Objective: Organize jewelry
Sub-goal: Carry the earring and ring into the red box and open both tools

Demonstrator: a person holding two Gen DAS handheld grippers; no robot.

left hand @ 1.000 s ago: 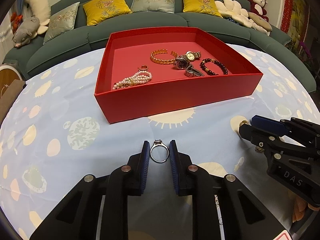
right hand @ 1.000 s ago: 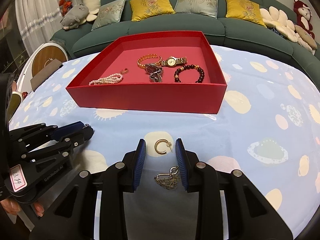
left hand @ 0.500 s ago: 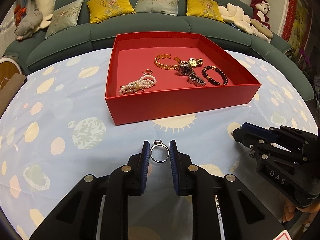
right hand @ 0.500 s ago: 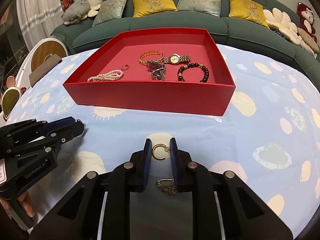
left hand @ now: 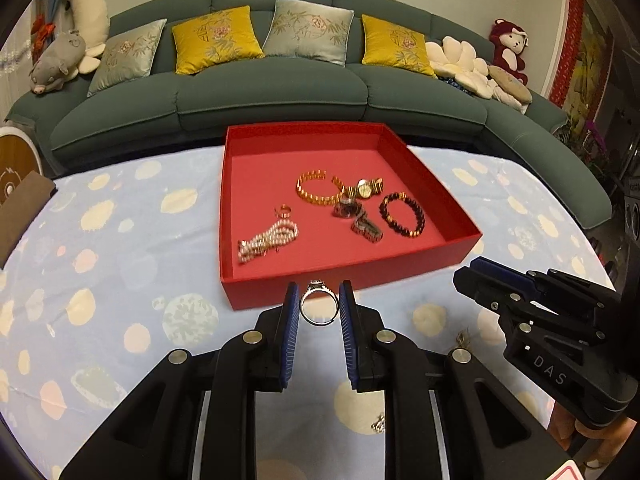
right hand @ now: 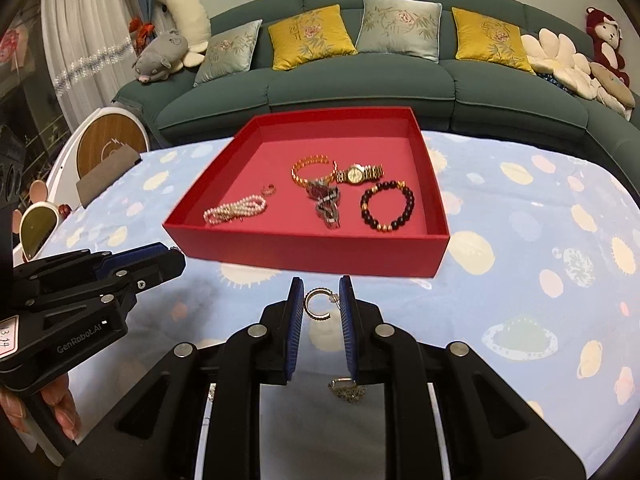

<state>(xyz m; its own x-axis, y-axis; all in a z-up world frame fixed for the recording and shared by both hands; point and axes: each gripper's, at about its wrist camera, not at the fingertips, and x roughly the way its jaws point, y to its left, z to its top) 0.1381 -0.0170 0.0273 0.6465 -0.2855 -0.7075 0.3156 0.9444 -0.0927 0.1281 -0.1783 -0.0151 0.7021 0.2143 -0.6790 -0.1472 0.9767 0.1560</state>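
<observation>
Left wrist view: my left claw (left hand: 319, 307) pinches the ring (left hand: 319, 306), my right (right hand: 319, 307) the earring (right hand: 318, 305); the tray (left hand: 340, 276) lies just ahead, below both.

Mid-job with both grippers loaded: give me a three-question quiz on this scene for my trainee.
1. True or false: the left gripper holds a silver ring.
2. What does the right gripper hold: A) pearl bracelet, B) gold hoop earring, C) watch?
3. Which dark piece lies nearest the red tray's right wall?

Key: 1 true. 2 B. 3 the dark bead bracelet.
</observation>
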